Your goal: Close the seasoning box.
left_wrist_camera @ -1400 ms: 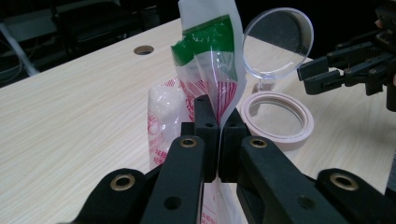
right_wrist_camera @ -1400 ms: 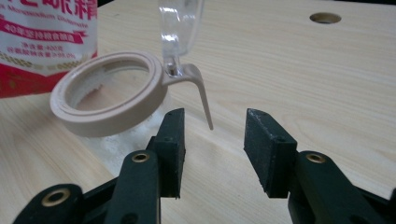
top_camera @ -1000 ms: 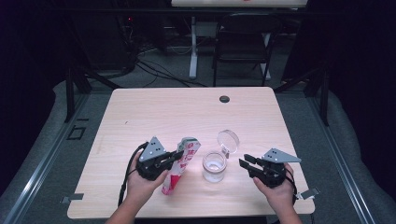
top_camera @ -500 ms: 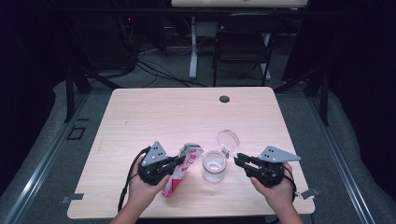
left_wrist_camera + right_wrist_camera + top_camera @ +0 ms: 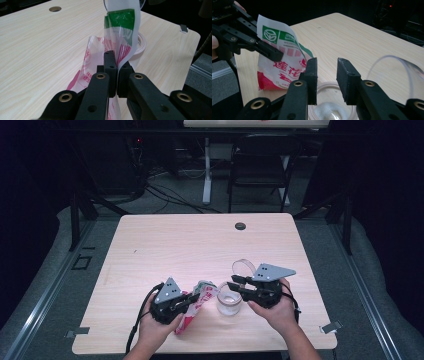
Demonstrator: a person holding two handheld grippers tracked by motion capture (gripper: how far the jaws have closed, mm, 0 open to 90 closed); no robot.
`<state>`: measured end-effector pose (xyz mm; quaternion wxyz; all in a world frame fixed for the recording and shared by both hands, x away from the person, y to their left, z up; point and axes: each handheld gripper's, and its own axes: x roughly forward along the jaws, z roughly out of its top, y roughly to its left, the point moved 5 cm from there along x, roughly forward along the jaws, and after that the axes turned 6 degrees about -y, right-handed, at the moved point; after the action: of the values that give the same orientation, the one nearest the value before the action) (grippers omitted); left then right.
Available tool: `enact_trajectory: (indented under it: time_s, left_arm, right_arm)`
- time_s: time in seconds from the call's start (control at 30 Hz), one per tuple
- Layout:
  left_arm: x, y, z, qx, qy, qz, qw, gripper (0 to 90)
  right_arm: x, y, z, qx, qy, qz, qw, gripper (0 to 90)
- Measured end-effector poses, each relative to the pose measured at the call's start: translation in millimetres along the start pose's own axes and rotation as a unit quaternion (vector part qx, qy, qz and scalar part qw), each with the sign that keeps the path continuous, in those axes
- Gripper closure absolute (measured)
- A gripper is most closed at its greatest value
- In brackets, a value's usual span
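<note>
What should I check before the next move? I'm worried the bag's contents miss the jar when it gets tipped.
1. Bag gripped: ok. The left gripper is shut on the plastic bag.
2. Jar open: ok. The clear jar has no lid on it; a clear lid lies behind it.
3. Right gripper free: ok. The right gripper has just been opening, with nothing between its jaws.
4. Jar steadied: not ok. The right gripper hangs above the jar, not touching it.
5. Bag mouth open: cannot tell.
6. Bag over jar: not ok. It sits beside the jar, top leaning toward it.
</note>
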<state>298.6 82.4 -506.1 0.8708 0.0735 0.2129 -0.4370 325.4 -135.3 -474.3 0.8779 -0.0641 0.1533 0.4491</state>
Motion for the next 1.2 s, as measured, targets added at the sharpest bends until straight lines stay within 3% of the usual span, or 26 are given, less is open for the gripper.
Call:
enact_trajectory:
  time_s: [0.23, 0.47, 0.63, 0.73, 0.83, 1.2]
  left_arm:
    - [-1.3, -2.0, -9.1, -0.003, 0.009, 0.006, 0.9999, 89.6]
    - [-4.4, -4.9, -16.0, -0.007, 0.011, 0.010, 0.9999, 89.5]
    - [-7.3, -7.2, -18.3, -0.010, 0.006, 0.015, 0.9998, 89.3]
    - [-10.0, -7.6, -19.5, -0.010, 0.004, 0.019, 0.9998, 89.3]
    - [-12.9, -6.7, -20.4, -0.013, 0.002, 0.022, 0.9997, 89.1]
    - [-15.0, -8.8, -22.0, -0.014, 0.000, 0.016, 0.9998, 88.8]
  right_arm:
    - [14.9, 9.6, -4.1, -0.021, 0.020, 0.024, 0.9993, 64.7]
    - [21.3, 15.7, -1.8, -0.019, 0.011, 0.065, 0.9977, 57.7]
    - [29.0, 27.8, -3.9, -0.034, 0.024, 0.101, 0.9940, 58.8]
    - [33.9, 34.6, -7.7, -0.049, 0.041, 0.102, 0.9928, 63.9]
    - [39.2, 37.4, -11.8, -0.048, 0.055, 0.107, 0.9916, 70.7]
    - [56.5, 40.2, -17.8, -0.050, 0.078, 0.106, 0.9900, 72.7]
